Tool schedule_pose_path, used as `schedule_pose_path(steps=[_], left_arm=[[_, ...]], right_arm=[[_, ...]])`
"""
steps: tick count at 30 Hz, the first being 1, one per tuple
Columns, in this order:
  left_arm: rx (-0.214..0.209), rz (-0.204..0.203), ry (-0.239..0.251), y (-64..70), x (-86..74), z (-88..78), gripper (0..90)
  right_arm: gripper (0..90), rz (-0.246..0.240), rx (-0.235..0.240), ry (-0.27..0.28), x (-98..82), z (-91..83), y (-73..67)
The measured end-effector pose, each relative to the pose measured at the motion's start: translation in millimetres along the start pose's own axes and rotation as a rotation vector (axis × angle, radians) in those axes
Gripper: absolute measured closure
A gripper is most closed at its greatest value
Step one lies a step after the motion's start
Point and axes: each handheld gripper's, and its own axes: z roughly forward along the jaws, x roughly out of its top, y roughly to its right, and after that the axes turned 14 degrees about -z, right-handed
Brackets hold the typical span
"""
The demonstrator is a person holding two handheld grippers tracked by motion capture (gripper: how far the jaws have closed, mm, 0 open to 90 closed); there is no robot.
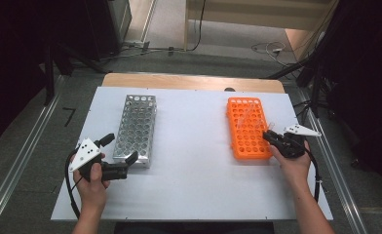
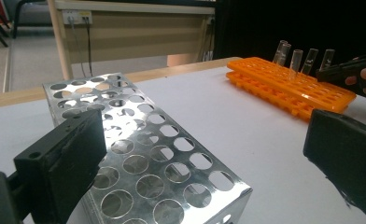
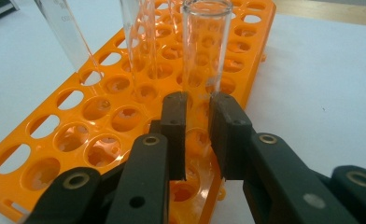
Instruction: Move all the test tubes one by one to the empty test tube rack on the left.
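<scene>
An orange test-tube rack (image 1: 248, 141) lies at the right of the white table. Several clear glass tubes (image 2: 295, 59) stand in its holes. My right gripper (image 3: 198, 100) is shut on one upright glass tube (image 3: 204, 51) at the rack's near right edge, both pads pressing its sides. Two more tubes (image 3: 139, 32) stand just behind it. In the high view the right gripper (image 1: 268, 135) sits at the rack's right side. A silver metal rack (image 1: 136, 127) with empty holes lies at the left. My left gripper (image 1: 122, 147) rests open at its near end, jaws wide apart around the near corner (image 2: 204, 186).
The white board (image 1: 194, 161) has free room between the two racks and along its front. A wooden table edge (image 1: 189, 81) runs behind it. Cables lie on the floor beyond, and metal rails flank both sides.
</scene>
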Motion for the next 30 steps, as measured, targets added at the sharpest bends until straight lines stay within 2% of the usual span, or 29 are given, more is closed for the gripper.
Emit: schedule_pose_path(steps=[3,7,12,16,22,27,30], left_arm=[[-0.002,0.002,0.001,1.2,0.4,0.0,0.0],[-0.004,0.005,0.006,3.3,1.8,-1.1,0.0],[-0.005,0.005,0.002,3.5,2.4,-2.2,0.0],[-0.006,0.007,0.006,4.5,3.5,-2.8,0.0],[-0.015,0.013,-0.004,7.6,5.6,-1.9,0.0],[-0.029,0.019,-0.011,12.7,7.8,0.1,0.0],[-0.042,0.048,-0.021,20.6,9.9,2.6,0.0]], right_arm=[[73.9,-0.015,-0.006,-0.001,0.4,-0.1,-0.5],[74.1,-0.003,-0.003,0.02,2.0,-4.8,2.3],[74.1,0.033,0.004,0.056,9.2,-17.5,6.7],[74.2,0.028,-0.005,0.082,17.4,-29.9,7.2],[74.2,0.019,0.013,0.101,26.8,-42.9,4.4],[74.2,-0.018,0.072,0.104,38.5,-49.1,-8.7],[74.2,-0.037,0.101,0.105,41.6,-48.6,-15.4]])
